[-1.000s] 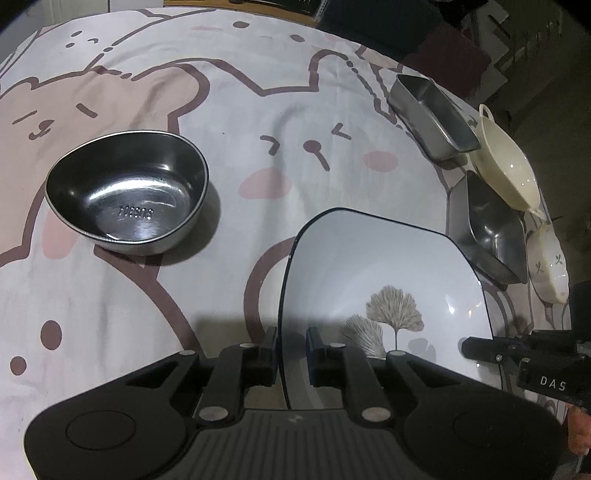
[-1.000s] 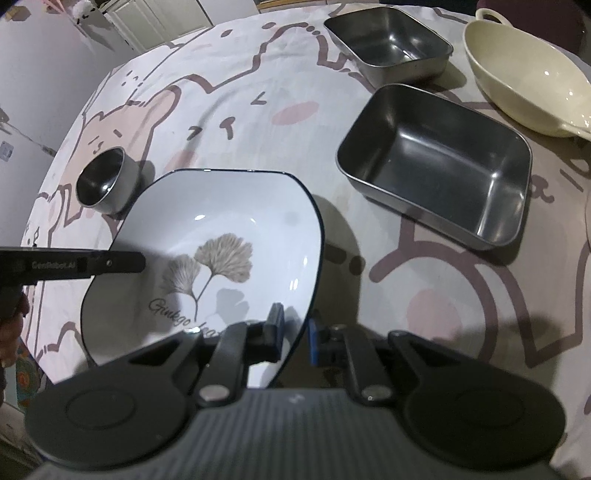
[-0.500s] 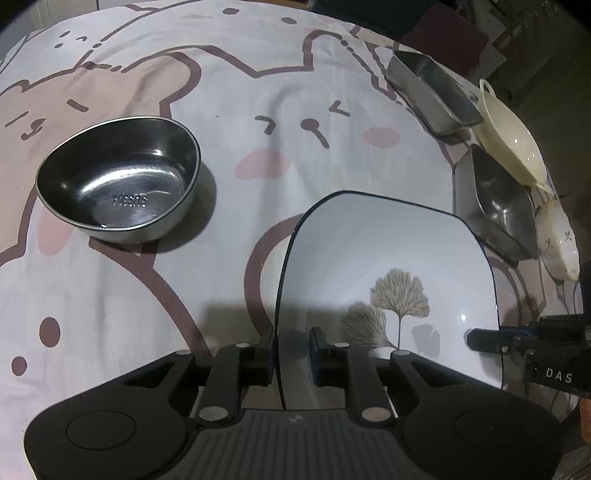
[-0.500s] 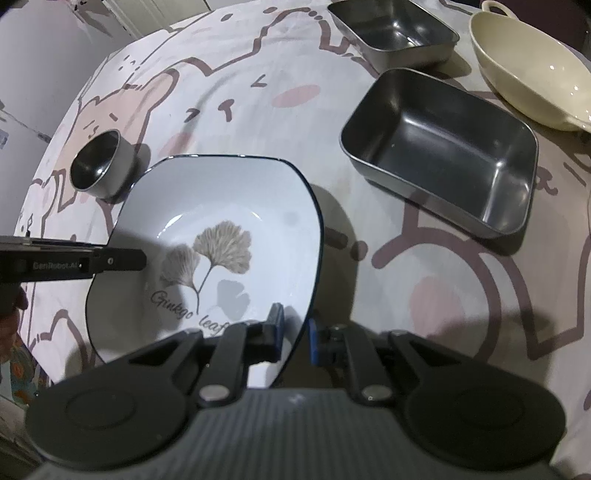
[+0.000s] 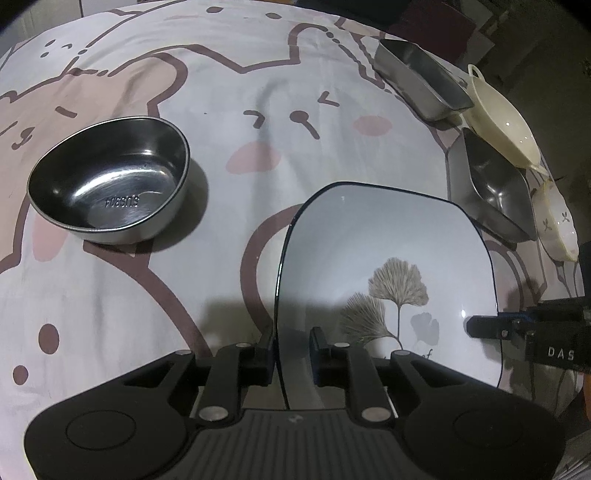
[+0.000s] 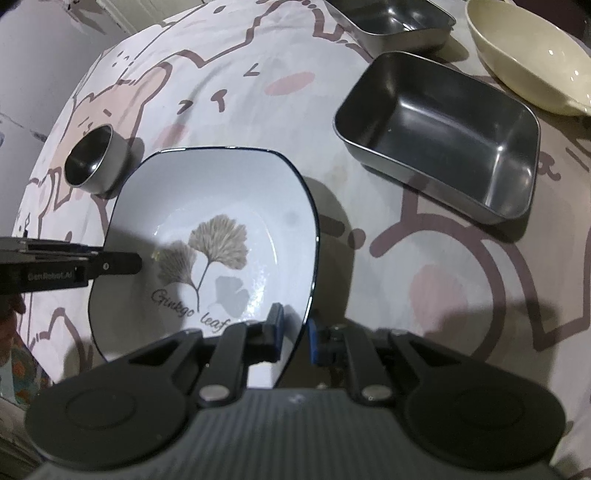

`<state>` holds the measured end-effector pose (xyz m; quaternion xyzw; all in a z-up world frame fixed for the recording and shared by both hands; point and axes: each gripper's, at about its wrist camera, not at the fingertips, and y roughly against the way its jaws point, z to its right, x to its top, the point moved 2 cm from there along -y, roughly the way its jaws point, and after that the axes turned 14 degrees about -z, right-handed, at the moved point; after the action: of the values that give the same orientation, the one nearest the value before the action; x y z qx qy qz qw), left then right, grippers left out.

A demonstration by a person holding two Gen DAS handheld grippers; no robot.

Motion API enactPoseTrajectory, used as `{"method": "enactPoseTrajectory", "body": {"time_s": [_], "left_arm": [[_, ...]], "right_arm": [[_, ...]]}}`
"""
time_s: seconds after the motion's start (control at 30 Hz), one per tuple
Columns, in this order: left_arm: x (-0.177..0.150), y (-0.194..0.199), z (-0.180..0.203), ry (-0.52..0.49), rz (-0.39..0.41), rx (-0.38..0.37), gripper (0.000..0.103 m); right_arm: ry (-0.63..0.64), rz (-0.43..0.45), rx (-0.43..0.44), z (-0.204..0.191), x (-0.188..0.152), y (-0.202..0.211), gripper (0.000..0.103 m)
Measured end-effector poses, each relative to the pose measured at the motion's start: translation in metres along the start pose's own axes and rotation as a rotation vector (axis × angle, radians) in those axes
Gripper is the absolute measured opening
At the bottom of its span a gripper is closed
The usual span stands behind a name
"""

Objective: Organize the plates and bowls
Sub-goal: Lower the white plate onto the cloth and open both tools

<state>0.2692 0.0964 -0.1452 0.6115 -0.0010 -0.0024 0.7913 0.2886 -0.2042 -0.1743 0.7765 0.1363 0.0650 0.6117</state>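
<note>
A white square plate [image 5: 388, 251] with a dark rim and a ginkgo leaf print hangs just above the tablecloth, casting a shadow on it. My left gripper [image 5: 291, 347] is shut on the plate's left rim, one finger outside and one inside. My right gripper [image 6: 295, 325] is shut on the opposite rim of the plate [image 6: 229, 192]. Each gripper's tip shows in the other view, the right gripper [image 5: 476, 326] and the left gripper [image 6: 136, 262]. A round steel bowl [image 5: 107, 184] sits to the plate's left.
A bear-print cloth [image 5: 258, 92] covers the table. To the right stand a large steel tray [image 6: 443, 136], a smaller steel tray [image 6: 395, 18], a cream handled dish [image 6: 528, 59] and a small patterned dish [image 5: 557, 225] near the table edge.
Both grippers keep their hold on the plate. In the right wrist view the plate and trays have slid slightly up the picture. The dishes on the table have not moved.
</note>
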Motion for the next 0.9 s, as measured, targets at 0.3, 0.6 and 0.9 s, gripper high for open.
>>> {"method": "enactPoseTrajectory", "body": {"time_s": [0.3, 0.6, 0.9], "left_arm": [[-0.005, 0.000, 0.001, -0.029, -0.009, 0.011, 0.022], [-0.012, 0.006, -0.001, -0.037, 0.001, 0.023, 0.043], [-0.026, 0.022, 0.004, -0.078, 0.054, 0.048, 0.096]], "right_arm": [[-0.038, 0.015, 0.028, 0.011, -0.003, 0.002, 0.020], [-0.021, 0.030, 0.014, 0.008, -0.010, 0.004, 0.037], [0.036, 0.092, -0.008, 0.001, -0.027, 0.020, 0.087]]}}
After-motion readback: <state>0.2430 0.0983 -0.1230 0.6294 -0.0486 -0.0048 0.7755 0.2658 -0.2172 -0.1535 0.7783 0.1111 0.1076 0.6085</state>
